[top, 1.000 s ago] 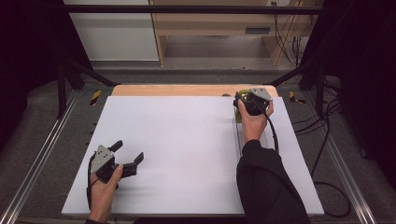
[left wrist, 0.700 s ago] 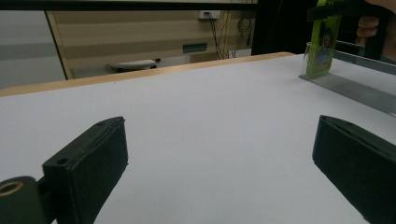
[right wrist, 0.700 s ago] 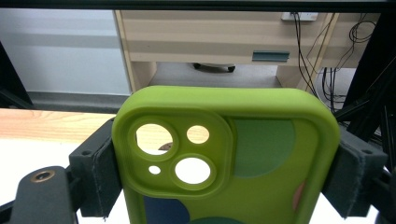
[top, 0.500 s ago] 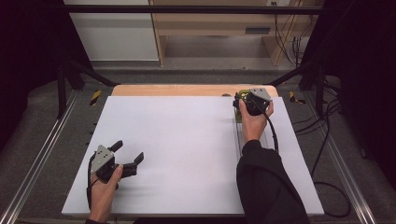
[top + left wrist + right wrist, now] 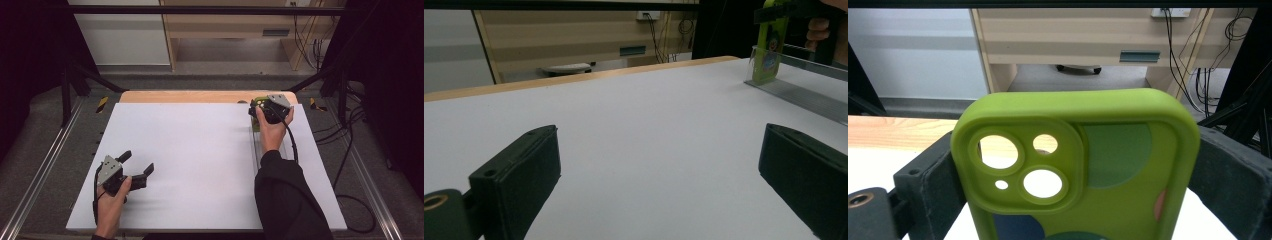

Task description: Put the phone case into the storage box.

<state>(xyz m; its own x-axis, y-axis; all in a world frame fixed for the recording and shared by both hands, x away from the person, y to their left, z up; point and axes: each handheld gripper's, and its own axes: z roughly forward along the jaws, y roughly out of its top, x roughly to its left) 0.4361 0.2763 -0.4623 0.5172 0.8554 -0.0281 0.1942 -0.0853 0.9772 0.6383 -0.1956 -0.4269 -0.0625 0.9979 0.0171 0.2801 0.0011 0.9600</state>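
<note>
The white table [image 5: 200, 165] carries a long clear rail [image 5: 804, 95] along its right side, running away from the person. The rail reads as rigid plastic or metal; its exact make cannot be told.

The right gripper [image 5: 265, 111] is at the far end of that rail, near the table's far right corner. Its jaws are closed against the two long edges of a lime-green phone case [image 5: 1078, 170], which stands upright between them with its lower end in or just at the rail; which of the two cannot be told. The camera cut-outs are open, showing the room through them, so the case is empty.

Judgement on handling: the case looks like soft moulded silicone, very light, flexible and slightly grippy rather than slippery. It is not fragile, but an empty shell will bow inward if squeezed hard across its width. The present hold, on the side walls just below the camera block, is the stiffest place to take it; moderate pressure suffices.

The left gripper [image 5: 134, 170] rests low at the near left of the table, jaws spread wide, holding nothing, well apart from the case.
</note>
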